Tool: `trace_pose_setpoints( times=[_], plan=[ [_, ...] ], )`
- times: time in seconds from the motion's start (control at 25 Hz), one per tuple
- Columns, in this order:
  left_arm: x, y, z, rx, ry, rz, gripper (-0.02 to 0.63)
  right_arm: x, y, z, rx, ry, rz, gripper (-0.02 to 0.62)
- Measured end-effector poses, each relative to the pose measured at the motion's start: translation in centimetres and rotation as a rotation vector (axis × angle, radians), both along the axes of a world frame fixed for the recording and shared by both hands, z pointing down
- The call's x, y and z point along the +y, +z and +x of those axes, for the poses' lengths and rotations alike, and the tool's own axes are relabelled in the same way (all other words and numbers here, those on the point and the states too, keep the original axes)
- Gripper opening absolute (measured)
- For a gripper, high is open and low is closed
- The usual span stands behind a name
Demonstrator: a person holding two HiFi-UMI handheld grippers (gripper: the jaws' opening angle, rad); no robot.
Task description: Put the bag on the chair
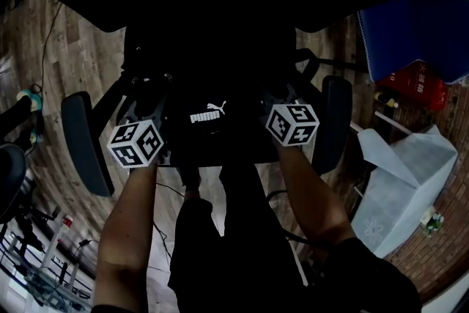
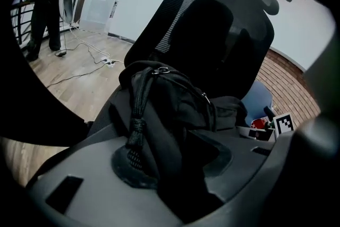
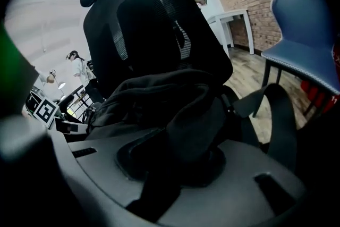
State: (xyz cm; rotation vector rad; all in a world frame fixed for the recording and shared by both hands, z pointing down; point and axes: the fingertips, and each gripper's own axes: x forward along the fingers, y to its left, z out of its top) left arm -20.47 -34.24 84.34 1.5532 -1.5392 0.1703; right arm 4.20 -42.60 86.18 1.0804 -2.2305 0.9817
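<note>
Black Puma bag [image 1: 207, 116] is up between the office chair [image 2: 223, 29] armrests [image 1: 86, 144], long axis 9-to-3, logo upright toward 12. Left gripper [image 2: 169, 170] and right gripper [image 3: 171, 167] each pinch its fabric. Armrests crowd 9 and 3; a blue chair [image 1: 410, 33] sits at 1.

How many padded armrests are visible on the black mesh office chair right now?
2: one dark padded armrest at the head view's left, the other at its right. None seems hidden.

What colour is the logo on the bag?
White logo on the black fabric bag; clearest in head view.
</note>
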Motion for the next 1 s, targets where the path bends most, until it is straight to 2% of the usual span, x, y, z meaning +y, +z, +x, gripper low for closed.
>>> trace_pose_setpoints(
  times=[0.24,0.4,0.6,0.76,1.0],
  plan=[
    [0.0,0.6,-0.4,-0.024,-0.04,-0.035,0.197,0.0,0.8,0.3,0.003,0.042,-0.051,0.097],
    [0.4,0.3,-0.8,-0.043,-0.042,-0.034,0.231,0.4,0.9,1.1,0.057,0.102,-0.077,0.161],
    [2.3,0.0,-1.1,-0.148,-0.057,-0.093,0.286,2.0,1.1,2.8,0.153,0.146,-0.115,0.29],
    [2.9,-0.2,-1.6,-0.228,-0.06,-0.121,0.333,2.5,0.8,3.2,0.199,0.131,-0.094,0.296],
    [3.8,-0.7,-2.0,-0.363,-0.011,-0.153,0.347,3.2,0.2,3.6,0.254,0.134,-0.073,0.296]
  ],
)
